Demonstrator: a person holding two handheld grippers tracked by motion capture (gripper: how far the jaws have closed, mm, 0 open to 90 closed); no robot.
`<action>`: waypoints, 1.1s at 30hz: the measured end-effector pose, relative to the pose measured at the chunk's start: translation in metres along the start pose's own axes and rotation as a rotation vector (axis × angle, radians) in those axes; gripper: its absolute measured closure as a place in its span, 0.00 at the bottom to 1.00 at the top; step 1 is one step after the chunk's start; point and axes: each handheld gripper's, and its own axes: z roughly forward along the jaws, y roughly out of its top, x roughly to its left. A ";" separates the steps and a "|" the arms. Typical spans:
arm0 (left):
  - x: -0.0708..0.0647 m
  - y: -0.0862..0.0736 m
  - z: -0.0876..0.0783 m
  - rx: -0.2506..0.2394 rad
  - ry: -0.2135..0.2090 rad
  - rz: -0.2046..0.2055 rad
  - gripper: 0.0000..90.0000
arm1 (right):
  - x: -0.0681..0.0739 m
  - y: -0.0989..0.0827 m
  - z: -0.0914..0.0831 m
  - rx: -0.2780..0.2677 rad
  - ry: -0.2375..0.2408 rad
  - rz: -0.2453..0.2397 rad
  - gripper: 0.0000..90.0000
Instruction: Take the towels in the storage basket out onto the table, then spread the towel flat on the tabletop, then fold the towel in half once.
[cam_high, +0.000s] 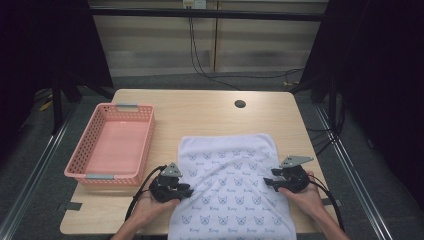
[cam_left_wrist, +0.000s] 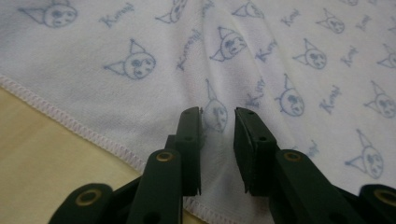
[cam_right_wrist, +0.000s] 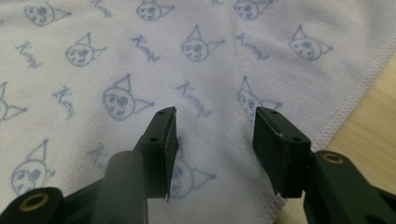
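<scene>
White cloth with a pale blue print of little cat-like faces and a short script word, the towel (cam_high: 232, 185) lies spread flat on the near middle of the wooden table (cam_high: 200, 112), its near end hanging over the table's front edge. A stitched hem (cam_left_wrist: 70, 123) runs along its border, and a soft crease rises through the fabric in the left gripper view.

Left gripper (cam_high: 186, 190) sits at the towel's left edge, just over the hem. Its jaws stand a narrow gap apart with a low fold of fabric rising between them; whether the pads press on it cannot be told.

Right gripper (cam_high: 267, 182) is at the towel's right edge. Its jaws stand noticeably wider, poised over flat cloth just inside the hem (cam_right_wrist: 359, 98), gripping nothing.

Pink plastic basket (cam_high: 80, 155), with perforated sides and grey handle clips at both ends, stands on the table's left side, apart from the towel, with nothing inside.
</scene>
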 end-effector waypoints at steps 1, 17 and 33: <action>-0.003 -0.002 -0.002 0.006 0.002 -0.010 0.79 | 0.002 -0.001 -0.002 0.007 0.005 -0.001 0.56; -0.017 -0.005 -0.015 -0.024 -0.030 0.003 0.66 | -0.004 -0.005 -0.036 -0.086 -0.052 0.032 0.55; 0.032 0.025 -0.008 -0.151 0.099 -0.092 0.56 | -0.067 0.050 0.038 -0.066 -0.104 0.062 0.56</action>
